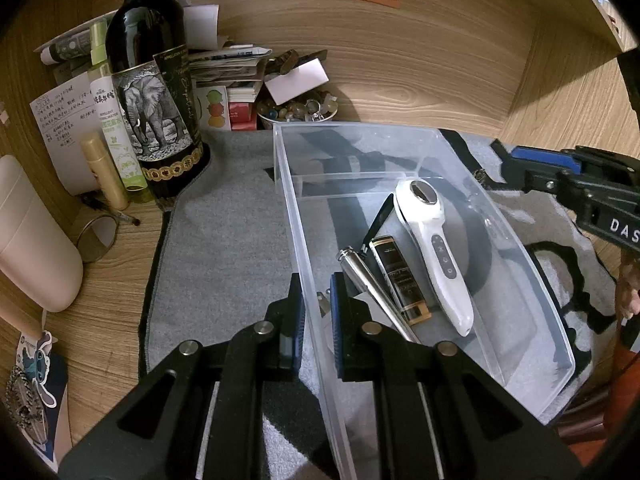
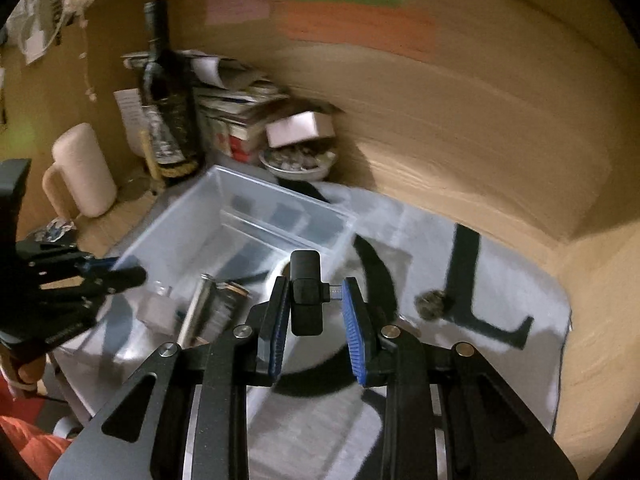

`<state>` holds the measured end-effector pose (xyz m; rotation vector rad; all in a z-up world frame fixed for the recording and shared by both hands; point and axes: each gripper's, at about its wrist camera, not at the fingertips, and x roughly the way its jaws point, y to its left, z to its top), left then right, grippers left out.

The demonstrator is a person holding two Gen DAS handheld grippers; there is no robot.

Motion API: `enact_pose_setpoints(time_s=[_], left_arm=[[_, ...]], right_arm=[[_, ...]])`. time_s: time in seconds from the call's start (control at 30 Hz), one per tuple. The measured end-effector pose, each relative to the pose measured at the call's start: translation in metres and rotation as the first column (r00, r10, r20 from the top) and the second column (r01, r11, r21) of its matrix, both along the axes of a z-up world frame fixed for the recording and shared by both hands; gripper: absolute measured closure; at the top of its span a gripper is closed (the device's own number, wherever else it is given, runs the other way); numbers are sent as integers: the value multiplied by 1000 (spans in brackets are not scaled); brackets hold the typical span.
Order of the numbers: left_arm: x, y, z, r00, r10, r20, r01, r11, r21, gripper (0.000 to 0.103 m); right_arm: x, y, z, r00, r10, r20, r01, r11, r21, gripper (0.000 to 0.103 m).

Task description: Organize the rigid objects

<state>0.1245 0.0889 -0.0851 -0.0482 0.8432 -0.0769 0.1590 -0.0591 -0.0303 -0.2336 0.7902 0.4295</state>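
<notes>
- Left wrist view: The left tongs (image 1: 318,312) are clenched on the near wall of the clear box (image 1: 532,280). One pad is outside the wall and one is inside.
- The box sits on a gray cloth (image 1: 224,216) on the bench (image 1: 108,320). Inside it lie a white handheld gadget (image 1: 434,240), a silver tube (image 1: 372,288) and a dark flat case (image 1: 400,280), close side by side.
- The box looks light and stiff, but its thin wall may slip or bend, so a firm pinch on the rim suits it.
- The right tongs (image 1: 508,160) show at the right edge, above the far side of the box.
- Right wrist view: This picture is blurry. The right tongs (image 2: 316,312) are grasping a small black gadget (image 2: 306,296). It stands upright between the blue pads, with a little metal plug poking toward the right pad.
- It looks small, hard and light. It could twist in the pads, so holding its flat sides is best.
- The gadget hangs over the cloth, just beside the box's right wall, not in the box yet.
</notes>
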Motion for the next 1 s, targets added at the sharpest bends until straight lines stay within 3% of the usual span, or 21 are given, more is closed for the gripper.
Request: enact_pose_setpoints(time_s=[0.4, 0.53, 0.73, 0.93, 1.0], left_arm=[[0, 0, 0, 1000, 0, 0, 0, 1000, -1, 93], [0, 0, 0, 1000, 1, 0, -1, 1000, -1, 93], [0, 0, 0, 1000, 2, 0, -2, 1000, -2, 93], [0, 0, 0, 1000, 2, 0, -2, 1000, -1, 93], [0, 0, 0, 1000, 1, 0, -1, 1000, 0, 93]], right_arm=[[10, 51, -34, 986, 131, -106, -137, 989, -47, 79], [15, 60, -49, 974, 149, -168, -160, 986, -55, 79], [13, 60, -50, 971, 150, -188, -162, 986, -48, 78], [9, 50, -33, 986, 122, -109, -128, 991, -48, 51], [9, 44, -26, 991, 109, -79, -113, 993, -40, 29]])
